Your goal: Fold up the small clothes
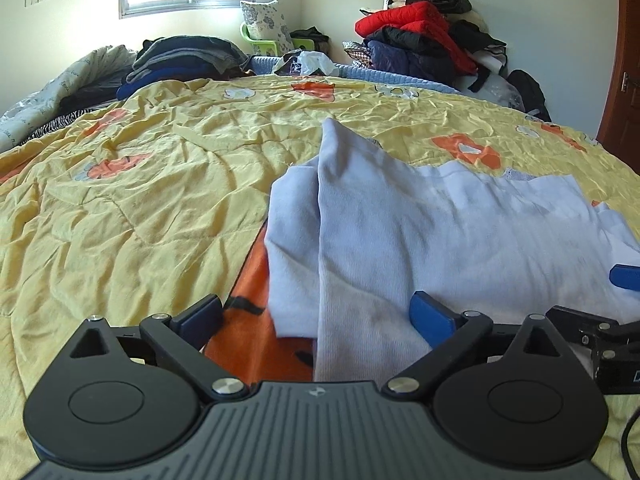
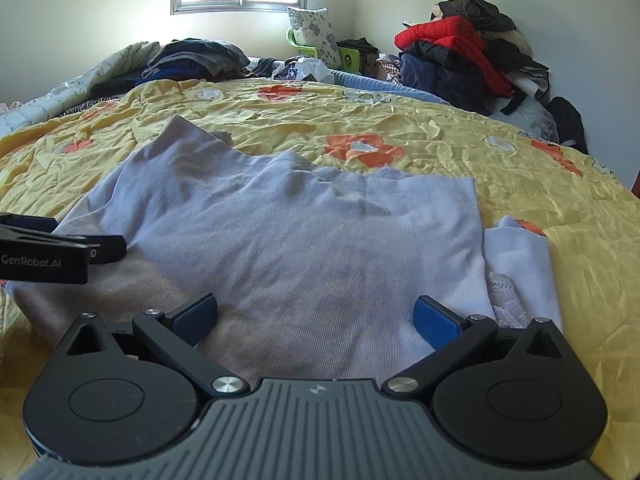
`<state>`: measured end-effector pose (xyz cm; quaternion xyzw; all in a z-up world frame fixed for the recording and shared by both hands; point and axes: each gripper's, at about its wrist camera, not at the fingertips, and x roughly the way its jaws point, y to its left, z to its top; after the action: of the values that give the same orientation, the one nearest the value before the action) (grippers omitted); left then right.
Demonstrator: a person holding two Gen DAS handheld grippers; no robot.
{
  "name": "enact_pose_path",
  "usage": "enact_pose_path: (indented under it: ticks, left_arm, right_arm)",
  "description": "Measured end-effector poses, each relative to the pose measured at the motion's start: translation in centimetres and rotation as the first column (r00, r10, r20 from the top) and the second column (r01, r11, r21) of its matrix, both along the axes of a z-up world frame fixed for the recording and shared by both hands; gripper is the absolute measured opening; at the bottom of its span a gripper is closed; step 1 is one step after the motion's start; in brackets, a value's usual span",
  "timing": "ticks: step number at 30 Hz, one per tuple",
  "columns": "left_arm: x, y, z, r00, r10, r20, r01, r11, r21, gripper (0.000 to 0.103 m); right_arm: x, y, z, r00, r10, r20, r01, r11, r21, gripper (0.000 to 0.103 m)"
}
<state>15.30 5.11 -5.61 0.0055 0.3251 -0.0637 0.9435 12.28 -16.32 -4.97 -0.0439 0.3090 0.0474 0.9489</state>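
A small pale lilac garment [image 1: 420, 232] lies flat on the yellow flowered quilt [image 1: 132, 208]. One long part of it is folded lengthwise over the body and runs from the far tip [image 1: 332, 128] toward me. My left gripper [image 1: 318, 316] hovers open over the garment's near left edge, with cloth below the gap and neither pad touching it. One blue pad [image 1: 624, 277] of the right gripper shows at the right edge. In the right wrist view my right gripper [image 2: 316, 316] stands open above the garment's [image 2: 300, 232] near hem. A lace-trimmed part [image 2: 508, 292] lies to its right.
A stack of dark folded clothes [image 1: 188, 56] and a crumpled duvet [image 1: 60, 88] sit at the bed's far left. Red and black jackets [image 1: 424, 36] are heaped at the far right. A pillow on a green chair [image 1: 266, 24] and a plastic bag [image 1: 312, 62] lie beyond.
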Motion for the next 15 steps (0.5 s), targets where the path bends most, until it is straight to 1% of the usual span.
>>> enact_pose_path:
  ticks: [3,6,15]
  left_arm:
    - [-0.09,0.09,-0.06,1.0,0.01,-0.001,-0.01,1.0,-0.003,0.103]
    - [-0.15,-0.13,-0.07,1.0,0.016,0.003,-0.016,1.0,0.008,0.103]
    - [-0.35,-0.09,-0.15,1.0,0.028,0.01,-0.028,1.0,0.005,0.103]
  right_arm:
    - [-0.36,0.12,-0.02,1.0,-0.001,0.005,0.001,1.0,-0.005,0.103]
    - [-0.61,0.32,-0.13,1.0,-0.012,0.02,0.012,1.0,-0.011,0.103]
    - [-0.96,0.54,-0.18,0.999,-0.03,0.036,0.031,0.999,-0.018,0.103]
